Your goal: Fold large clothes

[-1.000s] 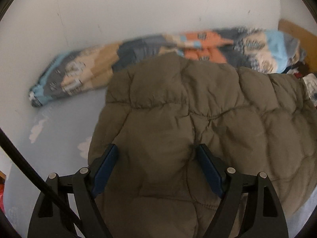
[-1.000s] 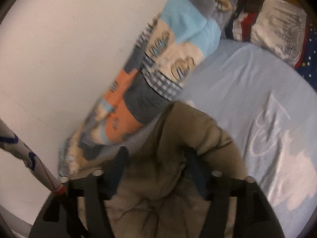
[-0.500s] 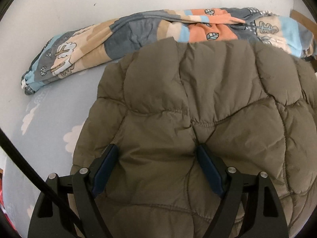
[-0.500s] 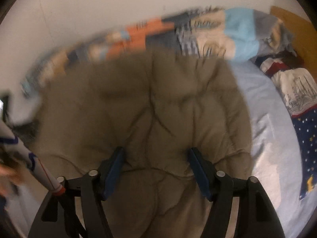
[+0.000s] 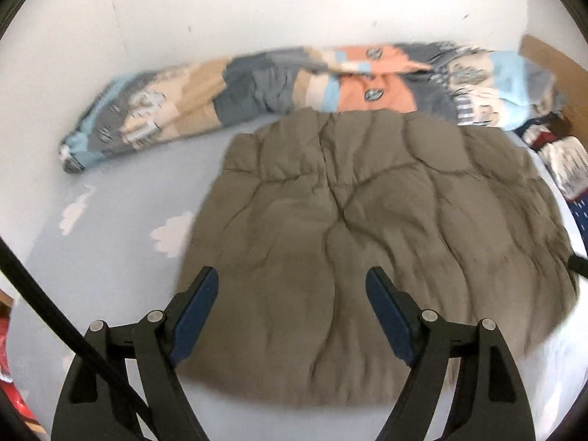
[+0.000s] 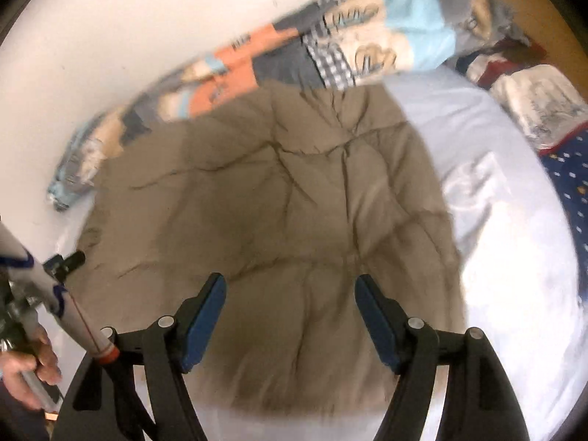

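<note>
From the left wrist, the quilted olive jacket (image 5: 367, 228) lies on the pale blue bed sheet (image 5: 110, 250) as a compact, roughly square bundle with no sleeves sticking out, its far edge just beside the rolled patchwork blanket (image 5: 279, 84) along the wall; judging by that shape, the folding looks largely done, and what may be left is a last fold or some smoothing, though blur hides the finer edges; the left gripper (image 5: 292, 286) hovers over the near part of the jacket with its fingers (image 5: 198, 301) spread wide, and no cloth is pinched between them. From the right wrist, the same jacket (image 6: 279, 213) covers the middle of the view, bare sheet (image 6: 496, 239) to its right and pillows (image 6: 540, 103) at the far corner; the right gripper (image 6: 290, 290) hangs above the near edge, its fingers (image 6: 204, 308) wide apart and opening, gripping nothing; a hand (image 6: 25, 367) holding the other gripper's handle shows at the lower left.
</note>
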Available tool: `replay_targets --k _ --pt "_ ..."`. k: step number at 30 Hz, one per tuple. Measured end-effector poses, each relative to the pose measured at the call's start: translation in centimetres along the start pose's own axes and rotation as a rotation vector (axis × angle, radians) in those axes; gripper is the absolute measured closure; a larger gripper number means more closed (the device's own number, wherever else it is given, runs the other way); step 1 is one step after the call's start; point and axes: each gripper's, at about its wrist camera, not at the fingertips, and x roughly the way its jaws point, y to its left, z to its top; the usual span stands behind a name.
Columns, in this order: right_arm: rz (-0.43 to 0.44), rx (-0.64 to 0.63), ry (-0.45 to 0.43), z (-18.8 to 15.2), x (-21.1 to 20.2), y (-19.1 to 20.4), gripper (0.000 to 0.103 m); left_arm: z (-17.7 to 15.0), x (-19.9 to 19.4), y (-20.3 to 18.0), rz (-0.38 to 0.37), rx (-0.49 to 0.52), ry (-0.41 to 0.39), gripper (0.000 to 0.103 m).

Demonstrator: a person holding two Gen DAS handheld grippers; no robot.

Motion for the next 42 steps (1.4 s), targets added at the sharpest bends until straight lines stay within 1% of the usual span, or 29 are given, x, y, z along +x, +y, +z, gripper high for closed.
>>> replay_targets --k 2,4,6,8,10,12,14,16,18,20,22,24,25,26,28,29,31,33,34,36,37,38,39,40,42 --pt "0.011 0.045 -0.019 -1.9 -2.4 0.2 0.026 -2.1 -3.1 -0.1 -0.014 -0.009 -0.019 0.021" --pt "0.052 0.097 -0.023 -3.6 -4.2 0.5 0.026 -3.8 -5.2 -0.1 -0.017 -0.041 -0.028 0.021" --pt "0.053 0.119 -0.038 -5.2 -5.9 1.5 0.026 -5.4 -6.8 0.0 -0.029 -0.057 -0.045 0.021" --pt "0.045 0.137 -0.059 -6.3 -7.2 2.3 0.026 -6.4 -7.7 0.2 -0.003 -0.065 -0.073 0.021" --pt "0.052 0.161 -0.092 -7.8 -8.2 2.8 0.025 -6.8 -7.4 0.4 0.013 -0.073 -0.081 0.021" --pt "0.04 0.161 -0.105 -8.2 -8.2 3.0 0.025 -6.9 -6.5 0.6 0.024 -0.084 -0.078 0.021" --pt "0.035 0.126 -0.111 -7.9 -7.6 3.2 0.025 -6.8 -5.2 1.0 0.028 -0.1 -0.087 0.021" --pt "-0.006 0.084 -0.113 -7.6 -6.7 3.5 0.025 -6.3 -3.8 1.6 0.033 -0.123 -0.082 0.021" --pt "-0.016 0.064 -0.119 -7.0 -5.6 3.7 0.025 -5.6 -2.6 1.9 0.04 -0.128 -0.089 0.021" --pt "-0.016 0.05 -0.12 -6.4 -4.6 4.1 0.025 -5.1 -1.3 1.8 0.085 -0.098 -0.094 0.021" --pt "-0.035 0.026 -0.113 -5.7 -2.9 4.8 0.025 -5.0 0.5 2.4 0.086 -0.095 -0.055 0.021" --pt "-0.044 0.012 -0.081 -5.2 -1.0 5.3 0.025 -5.4 2.7 3.0 0.066 -0.119 0.022 0.021" --pt "-0.051 0.002 -0.063 -5.1 0.2 5.6 0.025 -5.5 3.4 3.2 0.053 -0.13 0.052 0.021" --pt "-0.062 -0.005 -0.052 -5.1 0.9 5.6 0.025 -5.6 4.0 3.2 0.056 -0.128 0.071 0.02" --pt "-0.101 -0.048 -0.012 -5.4 2.6 6.1 0.024 -5.4 4.3 2.8 0.079 -0.094 0.081 0.018" --pt "-0.112 -0.064 -0.002 -5.5 3.0 6.2 0.024 -5.4 4.5 2.4 0.09 -0.069 0.091 0.018" --pt "-0.125 -0.077 0.018 -5.9 3.7 6.2 0.024 -5.5 4.7 2.1 0.101 -0.05 0.093 0.018" --pt "-0.123 -0.072 0.034 -6.1 4.2 5.9 0.023 -5.4 3.9 1.8 0.121 -0.046 0.068 0.018" --pt "-0.121 -0.067 0.034 -6.1 4.1 5.8 0.023 -5.3 3.1 1.5 0.136 -0.039 0.038 0.018" --pt "-0.114 -0.042 0.021 -5.8 3.1 5.8 0.023 -5.1 1.1 0.8 0.165 -0.021 -0.041 0.018" --pt "-0.093 -0.025 -0.005 -5.5 2.1 5.7 0.023 -5.0 -0.1 0.4 0.168 -0.016 -0.089 0.018" --pt "-0.08 -0.017 -0.025 -5.3 1.4 5.7 0.023 -4.9 -1.3 0.0 0.151 -0.015 -0.14 0.018" --pt "-0.078 -0.006 -0.063 -4.9 0.2 5.5 0.023 -4.8 -2.2 -0.4 0.128 -0.013 -0.168 0.018" --pt "-0.104 -0.002 -0.103 -4.6 -1.0 5.1 0.023 -4.9 -2.8 -0.9 0.095 -0.007 -0.189 0.018" --pt "-0.16 0.011 -0.145 -4.1 -2.2 3.9 0.023 -5.0 -3.1 -2.3 0.038 0.031 -0.195 0.018"
